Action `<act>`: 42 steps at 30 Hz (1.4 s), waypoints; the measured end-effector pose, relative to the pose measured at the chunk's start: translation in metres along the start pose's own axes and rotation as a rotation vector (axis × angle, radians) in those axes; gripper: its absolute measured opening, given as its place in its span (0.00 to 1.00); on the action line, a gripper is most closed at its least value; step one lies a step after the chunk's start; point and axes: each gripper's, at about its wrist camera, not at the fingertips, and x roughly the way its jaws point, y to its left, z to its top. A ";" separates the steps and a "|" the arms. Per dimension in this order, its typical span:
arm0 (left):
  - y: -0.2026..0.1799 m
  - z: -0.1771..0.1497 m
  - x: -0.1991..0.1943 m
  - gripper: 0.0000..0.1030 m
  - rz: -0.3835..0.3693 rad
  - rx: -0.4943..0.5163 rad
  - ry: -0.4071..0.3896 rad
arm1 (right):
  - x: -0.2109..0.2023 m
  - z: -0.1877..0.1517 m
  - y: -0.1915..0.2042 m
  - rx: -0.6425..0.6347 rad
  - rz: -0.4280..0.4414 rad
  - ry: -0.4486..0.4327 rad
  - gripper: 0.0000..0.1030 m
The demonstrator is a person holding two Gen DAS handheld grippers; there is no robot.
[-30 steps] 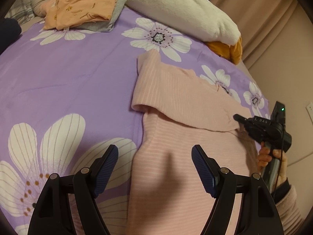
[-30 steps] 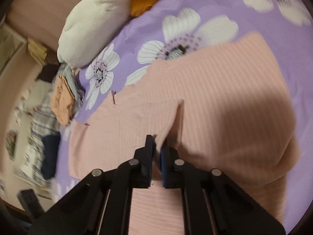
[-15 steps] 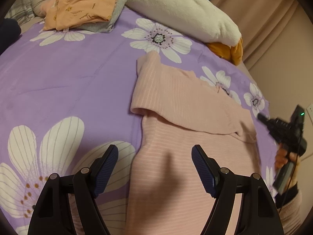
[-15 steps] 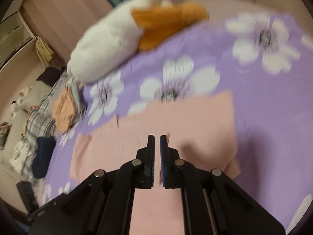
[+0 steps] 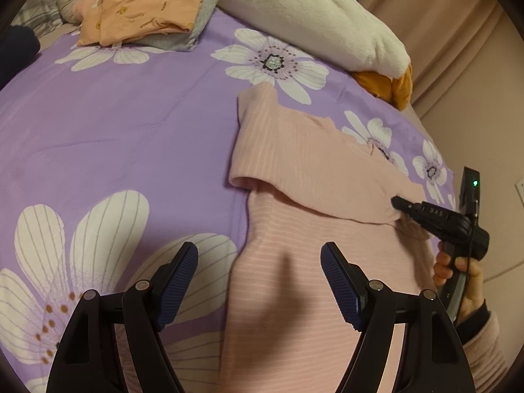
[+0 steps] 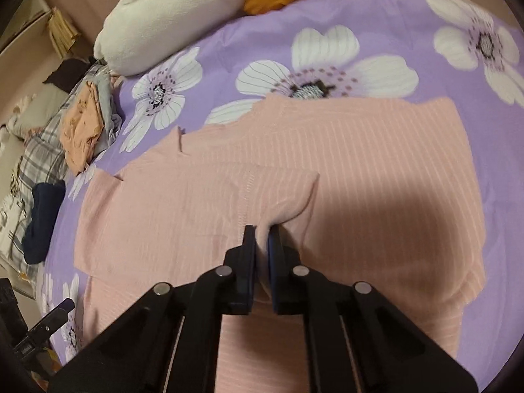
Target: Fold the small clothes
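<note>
right gripper (image 6: 261, 240): swings away off the cloth half a second ago, now back on it
pink top (image 6: 360, 170): fold pinched between the closing jaws again

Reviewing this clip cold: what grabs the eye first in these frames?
A pink striped garment lies part-folded across a purple flowered bedspread. The right gripper is shut on a pinch of its fabric, while the left gripper hangs open above its lower part. A white plush pillow sits at the bed's far edge.

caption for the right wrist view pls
Right claw shut on a fold of the pink top on the purple floral bedspread.
</note>
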 end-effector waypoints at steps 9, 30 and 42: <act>0.003 0.001 -0.003 0.75 0.002 -0.008 -0.008 | -0.091 0.018 -0.004 -0.002 0.072 -0.272 0.06; -0.074 0.045 0.022 0.75 -0.104 0.137 -0.031 | -0.055 0.011 -0.048 0.032 -0.057 -0.116 0.43; -0.091 0.009 0.051 0.75 -0.341 0.120 0.126 | -0.030 0.015 -0.021 -0.055 -0.053 -0.040 0.07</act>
